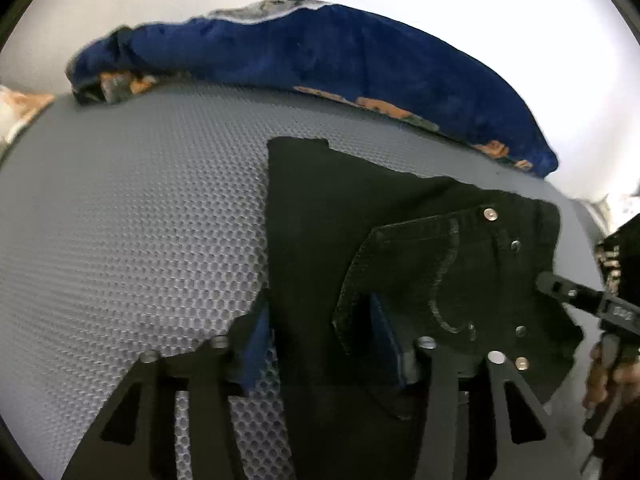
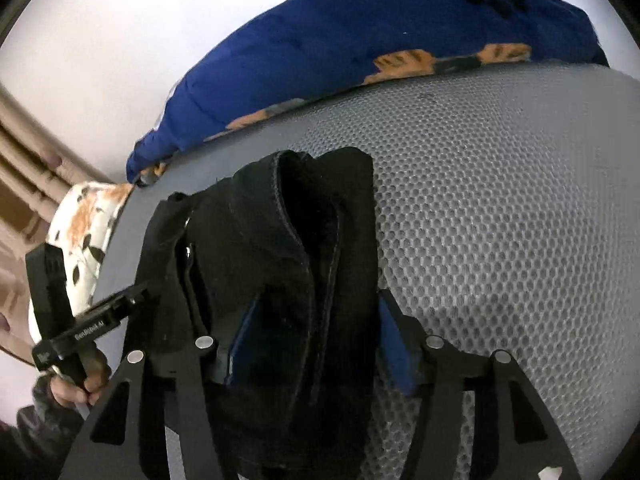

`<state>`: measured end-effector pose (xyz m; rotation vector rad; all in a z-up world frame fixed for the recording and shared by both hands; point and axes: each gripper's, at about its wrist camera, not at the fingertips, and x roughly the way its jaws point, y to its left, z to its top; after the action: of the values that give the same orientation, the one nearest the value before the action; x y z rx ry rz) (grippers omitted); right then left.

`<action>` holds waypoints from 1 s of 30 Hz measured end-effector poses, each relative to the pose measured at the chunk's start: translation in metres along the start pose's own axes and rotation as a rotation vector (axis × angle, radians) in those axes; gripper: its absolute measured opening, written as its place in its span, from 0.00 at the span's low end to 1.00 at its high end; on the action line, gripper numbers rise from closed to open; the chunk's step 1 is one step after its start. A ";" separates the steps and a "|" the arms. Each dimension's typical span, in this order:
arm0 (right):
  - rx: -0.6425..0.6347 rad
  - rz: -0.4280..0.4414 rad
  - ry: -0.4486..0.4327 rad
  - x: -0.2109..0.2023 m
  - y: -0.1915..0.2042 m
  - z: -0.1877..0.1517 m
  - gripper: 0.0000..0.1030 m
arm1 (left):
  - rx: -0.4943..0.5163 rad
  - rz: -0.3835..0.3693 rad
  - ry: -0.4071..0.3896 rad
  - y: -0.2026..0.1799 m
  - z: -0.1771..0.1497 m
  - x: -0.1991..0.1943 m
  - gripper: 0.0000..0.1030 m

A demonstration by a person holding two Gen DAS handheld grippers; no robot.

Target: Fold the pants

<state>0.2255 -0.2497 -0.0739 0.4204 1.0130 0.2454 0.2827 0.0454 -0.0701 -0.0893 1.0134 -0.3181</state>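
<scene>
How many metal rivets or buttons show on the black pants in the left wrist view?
4. On the black pants: one at the pocket's top corner, one just below it, one lower down, and one near the bottom edge. Folded cloth may hide others.

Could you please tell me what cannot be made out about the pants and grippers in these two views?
- Black pants: lower part, left wrist view, cut off by the bottom edge behind the left hand-held gripper.
- Right hand-held gripper: grip, right wrist view, hidden by bunched pants cloth.
- Blue blanket: far end cut off by the fisheye rim.
</scene>
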 end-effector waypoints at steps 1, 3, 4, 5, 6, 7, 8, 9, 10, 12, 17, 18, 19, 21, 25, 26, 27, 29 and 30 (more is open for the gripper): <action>-0.003 -0.009 -0.002 -0.001 0.001 -0.001 0.53 | 0.009 0.045 0.000 -0.003 -0.001 -0.002 0.62; -0.020 -0.049 -0.005 -0.008 0.007 -0.003 0.57 | 0.029 0.095 0.000 -0.009 -0.003 -0.009 0.62; -0.031 -0.063 -0.011 -0.012 0.011 -0.005 0.57 | 0.047 0.127 -0.004 -0.014 -0.005 -0.015 0.62; -0.050 -0.081 -0.019 -0.017 0.018 -0.005 0.57 | 0.067 0.164 -0.012 -0.018 -0.006 -0.020 0.62; -0.074 -0.107 -0.033 -0.024 0.025 -0.007 0.57 | 0.092 0.208 -0.025 -0.024 -0.011 -0.029 0.62; -0.097 -0.125 -0.054 -0.029 0.033 -0.009 0.58 | 0.099 0.222 -0.032 -0.027 -0.013 -0.034 0.62; -0.120 -0.133 -0.072 -0.037 0.040 -0.012 0.62 | 0.102 0.235 -0.042 -0.030 -0.016 -0.042 0.62; -0.148 -0.151 -0.095 -0.046 0.050 -0.016 0.65 | 0.097 0.244 -0.051 -0.032 -0.021 -0.050 0.64; -0.166 -0.169 -0.112 -0.052 0.058 -0.019 0.69 | 0.090 0.256 -0.055 -0.034 -0.024 -0.058 0.66; -0.200 -0.190 -0.147 -0.065 0.075 -0.028 0.76 | 0.082 0.289 -0.071 -0.040 -0.035 -0.075 0.67; -0.249 -0.226 -0.188 -0.086 0.110 -0.053 0.88 | 0.083 0.353 -0.125 -0.055 -0.061 -0.111 0.67; -0.253 -0.231 -0.189 -0.088 0.115 -0.058 0.89 | 0.080 0.355 -0.131 -0.057 -0.064 -0.117 0.67; -0.257 -0.241 -0.198 -0.092 0.119 -0.064 0.89 | 0.075 0.353 -0.142 -0.059 -0.070 -0.126 0.67; -0.265 -0.251 -0.200 -0.093 0.126 -0.073 0.93 | 0.061 0.351 -0.155 -0.061 -0.079 -0.137 0.67; -0.279 -0.282 -0.200 -0.099 0.130 -0.094 0.95 | 0.051 0.366 -0.195 -0.067 -0.096 -0.156 0.67; -0.277 -0.281 -0.199 -0.099 0.131 -0.098 0.95 | 0.057 0.372 -0.204 -0.069 -0.100 -0.161 0.67; -0.275 -0.281 -0.199 -0.100 0.132 -0.102 0.95 | 0.062 0.372 -0.211 -0.071 -0.103 -0.164 0.67; -0.276 -0.296 -0.204 -0.103 0.133 -0.110 0.95 | 0.061 0.373 -0.223 -0.074 -0.107 -0.169 0.67; -0.278 -0.293 -0.205 -0.104 0.134 -0.113 0.96 | 0.058 0.370 -0.230 -0.075 -0.110 -0.172 0.67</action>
<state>0.0741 -0.1450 0.0144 0.0404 0.8118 0.0750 0.0895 0.0338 0.0288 0.1121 0.7723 0.0025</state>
